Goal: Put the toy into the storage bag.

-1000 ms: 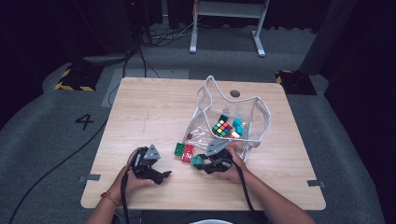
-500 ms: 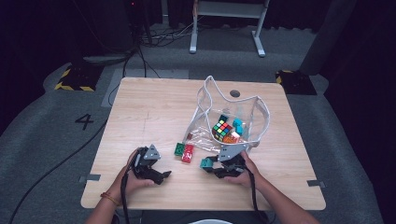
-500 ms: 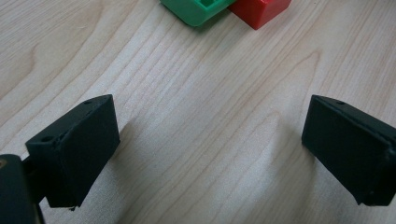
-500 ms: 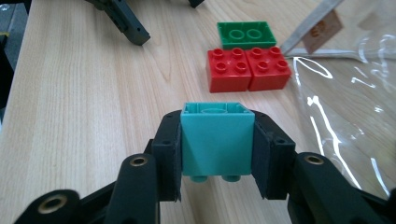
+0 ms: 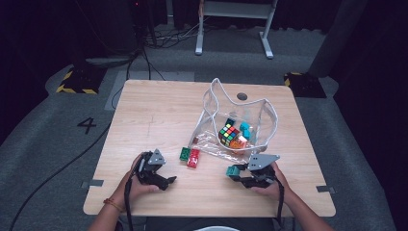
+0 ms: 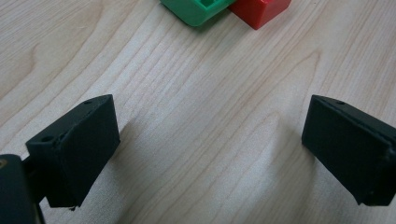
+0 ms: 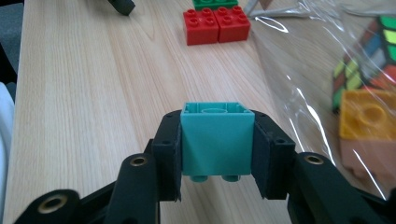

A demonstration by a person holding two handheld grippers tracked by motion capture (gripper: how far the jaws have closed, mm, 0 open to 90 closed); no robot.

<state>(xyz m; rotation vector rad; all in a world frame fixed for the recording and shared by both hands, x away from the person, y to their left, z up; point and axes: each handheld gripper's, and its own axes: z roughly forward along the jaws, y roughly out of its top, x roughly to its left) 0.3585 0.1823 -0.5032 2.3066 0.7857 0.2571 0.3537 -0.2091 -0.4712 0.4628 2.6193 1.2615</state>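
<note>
My right gripper (image 7: 217, 142) is shut on a teal brick (image 7: 217, 140), held just above the table; in the high view the teal brick (image 5: 234, 170) sits at the tip of the right gripper (image 5: 236, 174), in front of the clear bag (image 5: 263, 115). A red brick (image 7: 216, 25) and a green brick (image 7: 214, 3) lie side by side farther off; from above the red brick (image 5: 193, 158) and green brick (image 5: 184, 154) rest mid-table. My left gripper (image 5: 169, 182) stands open near the front left, nothing between its fingers (image 6: 74, 149). The green brick (image 6: 196, 8) and red brick (image 6: 260, 10) lie ahead of it.
The clear bag holds a colour-puzzle cube (image 5: 229, 133), an orange brick (image 7: 369, 116) and a teal piece (image 5: 245, 130). A round hole (image 5: 241, 96) marks the table (image 5: 159, 106) behind the bag. Bare wood spreads left and front centre.
My right gripper has carried the teal brick to the right along the front of the bag. The left gripper has stayed where it was.
</note>
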